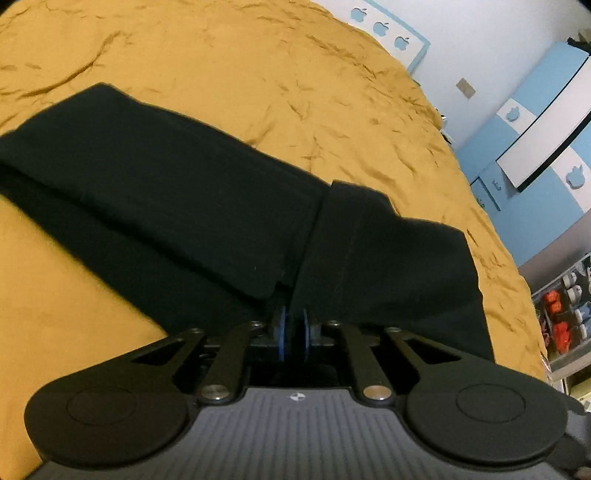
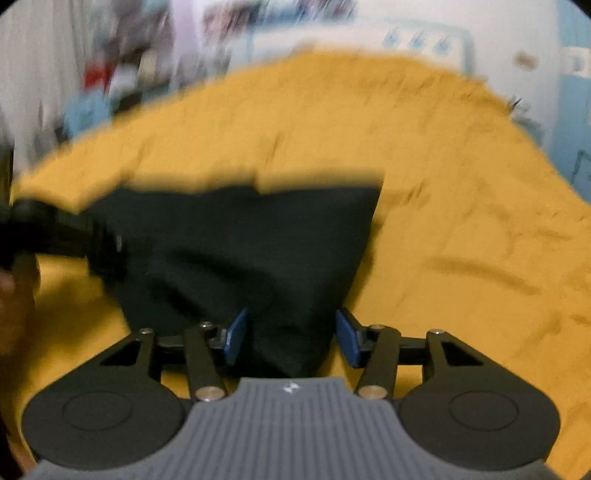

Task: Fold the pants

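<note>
Black pants (image 1: 177, 192) lie on a mustard-yellow bed cover (image 1: 258, 74), stretched from the far left towards me. My left gripper (image 1: 291, 332) is shut on an edge of the pants near a seamed band of cloth (image 1: 351, 236). In the blurred right wrist view the pants (image 2: 251, 243) bunch up between my fingers. My right gripper (image 2: 291, 338) is open, its blue pads (image 2: 236, 336) apart on either side of the black cloth. The left gripper (image 2: 55, 232) shows at the left edge of that view, at the pants.
The bed cover (image 2: 443, 184) fills most of both views. A white and blue headboard with apple shapes (image 1: 384, 29) stands at the far end. Blue and white cabinets (image 1: 535, 122) and a shelf with shoes (image 1: 565, 314) stand to the right.
</note>
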Action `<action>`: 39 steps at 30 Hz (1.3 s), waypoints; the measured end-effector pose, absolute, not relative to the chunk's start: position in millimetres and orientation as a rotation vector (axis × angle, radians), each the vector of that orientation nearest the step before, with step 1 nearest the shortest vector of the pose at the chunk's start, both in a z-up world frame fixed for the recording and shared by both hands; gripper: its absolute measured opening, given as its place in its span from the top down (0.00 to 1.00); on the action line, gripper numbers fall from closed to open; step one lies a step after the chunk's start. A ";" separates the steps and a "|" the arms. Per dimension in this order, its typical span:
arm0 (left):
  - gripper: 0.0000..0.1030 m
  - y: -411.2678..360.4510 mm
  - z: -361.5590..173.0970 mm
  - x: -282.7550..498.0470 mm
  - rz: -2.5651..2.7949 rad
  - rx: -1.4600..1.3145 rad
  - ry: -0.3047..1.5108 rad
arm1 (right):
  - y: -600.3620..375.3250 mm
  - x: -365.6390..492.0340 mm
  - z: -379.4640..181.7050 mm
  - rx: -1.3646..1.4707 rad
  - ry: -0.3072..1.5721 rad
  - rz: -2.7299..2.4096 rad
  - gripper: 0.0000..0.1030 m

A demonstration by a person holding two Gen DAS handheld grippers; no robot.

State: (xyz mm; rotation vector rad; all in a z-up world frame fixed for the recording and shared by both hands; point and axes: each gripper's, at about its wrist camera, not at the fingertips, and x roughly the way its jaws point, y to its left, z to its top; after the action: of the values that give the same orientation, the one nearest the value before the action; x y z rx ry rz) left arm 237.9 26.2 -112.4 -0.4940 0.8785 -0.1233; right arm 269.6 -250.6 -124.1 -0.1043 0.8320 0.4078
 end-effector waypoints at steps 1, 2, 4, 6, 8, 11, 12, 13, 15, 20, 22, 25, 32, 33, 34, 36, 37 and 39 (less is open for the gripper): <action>0.87 26.3 -109.8 233.9 -0.125 -0.487 0.878 | -252.9 267.8 -123.7 -0.101 0.849 0.421 0.54; 0.83 26.0 -107.3 231.1 -0.122 -0.476 0.881 | -256.7 267.3 -120.8 -0.083 0.861 0.427 0.55; 0.79 26.7 -103.2 228.9 -0.115 -0.462 0.875 | -262.8 267.8 -111.6 -0.056 0.856 0.421 0.57; 0.78 29.1 -99.3 229.8 -0.108 -0.456 0.860 | -266.0 266.2 -97.0 -0.047 0.785 0.404 0.57; 0.78 32.8 -94.3 227.6 -0.088 -0.455 0.838 | -265.2 266.6 -86.4 -0.032 0.713 0.404 0.57; 0.74 30.3 -82.3 232.6 -0.091 -0.443 0.799 | -255.5 267.4 -79.6 -0.053 0.635 0.430 0.57; 0.72 29.2 -79.2 233.1 -0.104 -0.438 0.789 | -248.6 267.8 -81.5 -0.076 0.620 0.451 0.57; 0.70 30.0 -76.7 233.0 -0.114 -0.433 0.781 | -242.0 269.1 -85.3 -0.105 0.629 0.465 0.60; 0.70 26.8 -73.7 234.8 -0.127 -0.418 0.771 | -225.2 266.6 -95.5 -0.207 0.655 0.478 0.65; 0.63 4.7 -61.3 255.5 -0.217 -0.327 0.755 | -202.5 246.0 -114.7 -0.432 0.643 0.498 0.65; 0.54 -10.1 -57.9 269.7 -0.244 -0.268 0.756 | -201.8 239.2 -111.7 -0.470 0.629 0.501 0.66; 0.54 -35.5 -59.4 297.7 -0.287 -0.194 0.796 | -201.2 230.1 -110.7 -0.550 0.610 0.511 0.66; 0.60 -81.4 -89.8 370.6 -0.372 -0.138 0.997 | -198.3 222.3 -129.5 -0.751 0.579 0.458 1.00; 0.67 -83.5 -98.0 377.7 -0.357 -0.133 1.030 | -199.1 219.5 -130.2 -0.762 0.566 0.461 1.00; 0.80 -85.4 -103.9 384.1 -0.335 -0.125 1.052 | -200.4 215.1 -130.5 -0.771 0.558 0.468 1.00; 0.88 -82.2 -109.6 392.1 -0.304 -0.149 1.059 | -204.9 206.0 -130.5 -0.778 0.562 0.495 1.00; 0.90 -78.7 -110.3 395.2 -0.295 -0.182 1.058 | -208.8 202.0 -130.4 -0.770 0.569 0.510 1.00; 0.94 -70.7 -110.4 399.1 -0.259 -0.230 1.035 | -215.9 200.3 -131.4 -0.739 0.599 0.529 1.00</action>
State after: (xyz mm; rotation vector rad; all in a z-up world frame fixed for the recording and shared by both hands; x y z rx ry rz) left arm 399.1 -70.7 -110.4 -0.2298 1.0354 -0.2589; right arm 200.3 -215.9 -131.4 -0.7386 0.5990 0.5287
